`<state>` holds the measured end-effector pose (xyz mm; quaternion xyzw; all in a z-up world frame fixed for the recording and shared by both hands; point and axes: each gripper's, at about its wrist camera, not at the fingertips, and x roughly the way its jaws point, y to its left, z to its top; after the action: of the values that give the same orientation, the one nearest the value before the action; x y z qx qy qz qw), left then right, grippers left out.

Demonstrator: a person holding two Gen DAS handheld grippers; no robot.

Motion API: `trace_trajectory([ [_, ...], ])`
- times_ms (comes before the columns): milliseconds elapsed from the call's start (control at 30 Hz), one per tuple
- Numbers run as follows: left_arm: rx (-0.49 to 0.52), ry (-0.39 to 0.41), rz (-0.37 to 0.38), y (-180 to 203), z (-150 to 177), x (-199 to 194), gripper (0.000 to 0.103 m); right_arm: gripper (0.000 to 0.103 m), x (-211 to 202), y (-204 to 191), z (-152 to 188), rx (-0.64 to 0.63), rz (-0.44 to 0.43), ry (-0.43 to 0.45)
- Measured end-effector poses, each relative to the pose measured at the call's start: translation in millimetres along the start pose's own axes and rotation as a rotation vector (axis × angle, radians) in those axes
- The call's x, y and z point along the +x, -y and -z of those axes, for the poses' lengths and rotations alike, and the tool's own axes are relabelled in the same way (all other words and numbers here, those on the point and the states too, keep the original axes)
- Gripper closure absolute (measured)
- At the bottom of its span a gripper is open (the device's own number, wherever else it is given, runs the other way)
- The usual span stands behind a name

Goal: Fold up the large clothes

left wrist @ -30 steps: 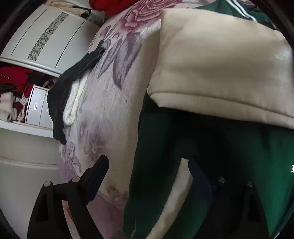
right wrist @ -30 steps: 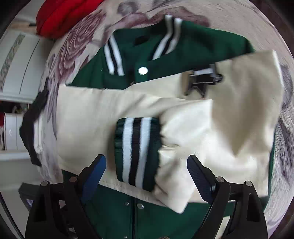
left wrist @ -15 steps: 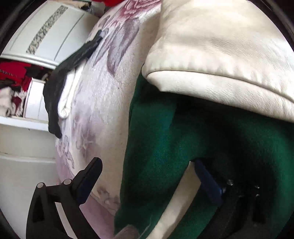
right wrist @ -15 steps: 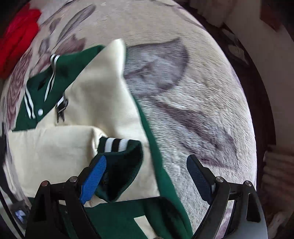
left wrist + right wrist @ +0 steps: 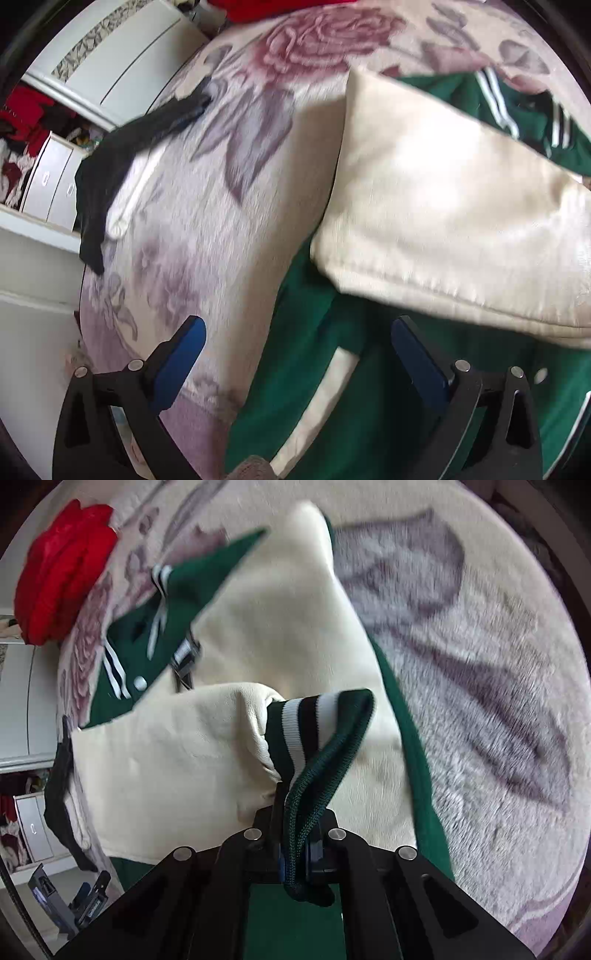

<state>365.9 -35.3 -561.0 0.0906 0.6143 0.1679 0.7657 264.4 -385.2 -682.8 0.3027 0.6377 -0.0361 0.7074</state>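
The jacket (image 5: 369,387) lies on the blanket (image 5: 207,221), its cream sleeve (image 5: 443,221) crossing from 12 to 3 o'clock in the left view. The left gripper (image 5: 295,354) hovers over the green hem edge at 6 o'clock, jaws wide apart, holding nothing. The right gripper (image 5: 295,853) is clamped on the striped cuff (image 5: 317,738) (pinched deep). Best to carry the cuff low and flat across the body, avoiding bunching

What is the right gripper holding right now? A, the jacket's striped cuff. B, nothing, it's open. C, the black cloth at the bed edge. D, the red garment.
A: the right gripper is shut on the green striped cuff of the cream sleeve, pinched between its fingers.
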Motion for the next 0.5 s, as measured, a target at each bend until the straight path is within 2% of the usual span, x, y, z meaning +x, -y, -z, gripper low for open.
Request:
trace_trajectory([
  [67, 0.014, 0.026, 0.036, 8.3, -14.9, -2.0, 0.000, 0.097, -27.6, -7.1, -9.2, -0.011, -0.005, 0.124],
  [100, 0.027, 0.027, 0.045, 16.4, -20.4, 1.5, 0.000, 0.097, -31.5, -11.0, -15.5, -0.037, 0.027, 0.156],
  [133, 0.041, 0.019, 0.051, 24.8, -24.8, 9.2, 0.000, 0.097, -24.3, -15.0, -22.1, -0.074, 0.081, 0.148],
  [200, 0.074, -0.029, 0.050, 40.6, -29.0, 28.1, 0.000, 0.095, 6.5, -11.7, -33.6, -0.107, 0.115, 0.005],
  [233, 0.088, -0.057, 0.053, 44.8, -27.9, 33.8, 0.000, 0.089, 16.1, -6.1, -34.4, -0.091, 0.115, -0.069],
  [267, 0.092, -0.063, 0.060, 45.4, -25.4, 33.8, 0.000, 0.085, 16.0, -1.5, -30.5, -0.077, 0.107, -0.101],
  [333, 0.103, -0.049, 0.076, 41.3, -4.8, 24.6, 0.000, 0.067, 1.0, 1.2, -12.5, -0.082, 0.086, -0.085],
  [400, 0.133, -0.064, 0.079, 36.9, 21.1, 18.7, 0.000, 0.057, -19.9, 8.6, 16.9, -0.075, 0.057, -0.082],
  [500, 0.209, -0.139, 0.043, 30.2, 84.8, 18.0, 0.000, 0.054, -26.8, 27.5, 90.2, 0.008, -0.051, -0.197],
])
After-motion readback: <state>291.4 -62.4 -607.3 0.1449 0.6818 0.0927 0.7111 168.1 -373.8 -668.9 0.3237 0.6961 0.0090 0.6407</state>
